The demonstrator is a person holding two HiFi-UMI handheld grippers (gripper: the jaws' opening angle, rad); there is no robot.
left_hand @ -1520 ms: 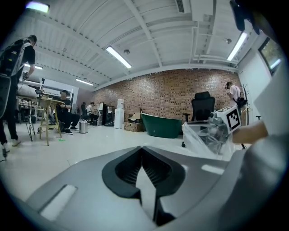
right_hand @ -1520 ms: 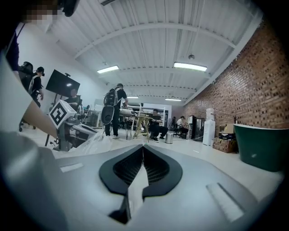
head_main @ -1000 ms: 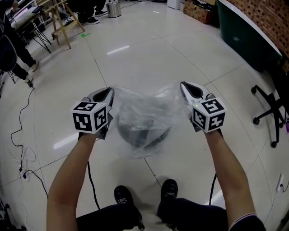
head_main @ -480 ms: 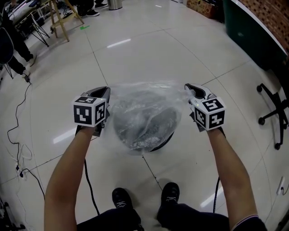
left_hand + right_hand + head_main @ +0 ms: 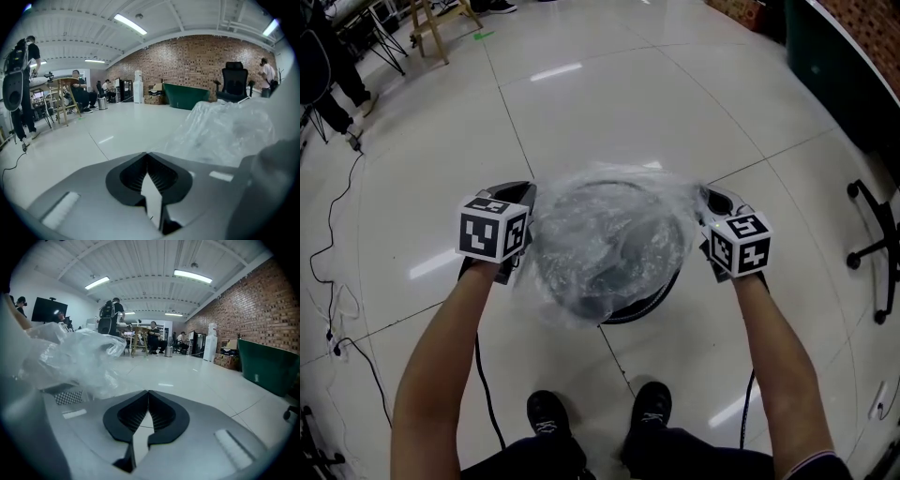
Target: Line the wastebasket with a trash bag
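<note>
Both the left gripper (image 5: 523,191) and the right gripper (image 5: 709,196) have sunk, lowering the clear crinkled plastic trash bag (image 5: 598,234) onto the round black wastebasket (image 5: 649,302). Its film, which hung above, now spreads across the basket's mouth and left rim.

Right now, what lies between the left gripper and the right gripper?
The head view shows the trash bag spanning from the left gripper to the right gripper, draped over the wastebasket.
</note>
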